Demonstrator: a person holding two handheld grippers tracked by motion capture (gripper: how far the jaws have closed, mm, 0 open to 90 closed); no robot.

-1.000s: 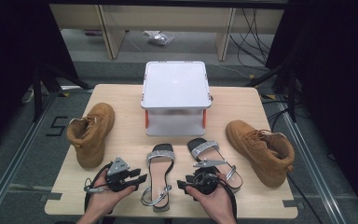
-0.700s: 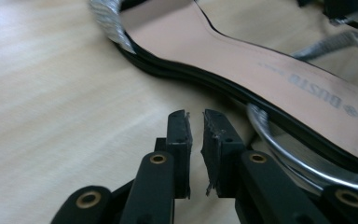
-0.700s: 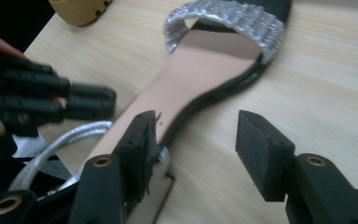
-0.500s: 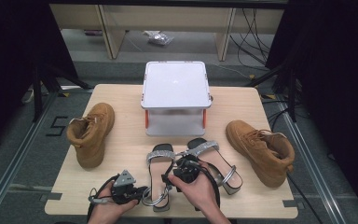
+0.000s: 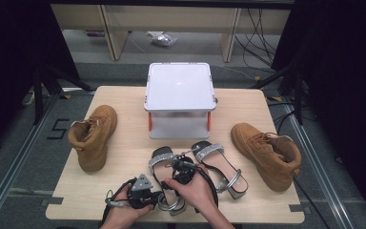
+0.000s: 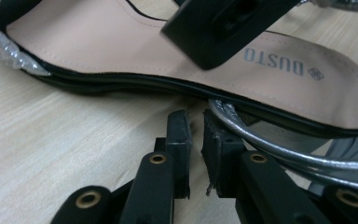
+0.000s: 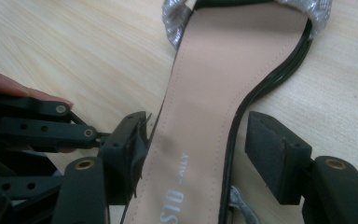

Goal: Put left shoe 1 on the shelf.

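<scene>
Two black sandals with silver straps lie at the table's front middle. My right gripper (image 5: 179, 169) is over the left sandal (image 5: 162, 157). Its jaws (image 7: 198, 126) straddle the tan insole (image 7: 205, 79); they have just been opening and stand wide, one pad at the sole's edge, the other clear of it. My left gripper (image 5: 158, 195) lies low by that sandal's heel. Its jaws (image 6: 195, 116) closed most of the way, then eased apart; a narrow empty gap is left between them. The silver ankle strap (image 6: 270, 147) runs over one fingertip. The right sandal (image 5: 219, 164) lies alone.
One tan boot (image 5: 94, 136) lies at the table's left and another (image 5: 267, 152) at its right. A white box on orange legs (image 5: 178, 88) stands at the back middle. The wooden table (image 5: 124, 100) has bare wood between the boots and sandals.
My right hand has moved left from the right sandal onto the left one, and its jaws stand wider. My left hand has shifted right and nearer the front edge, its jaws much narrower.
</scene>
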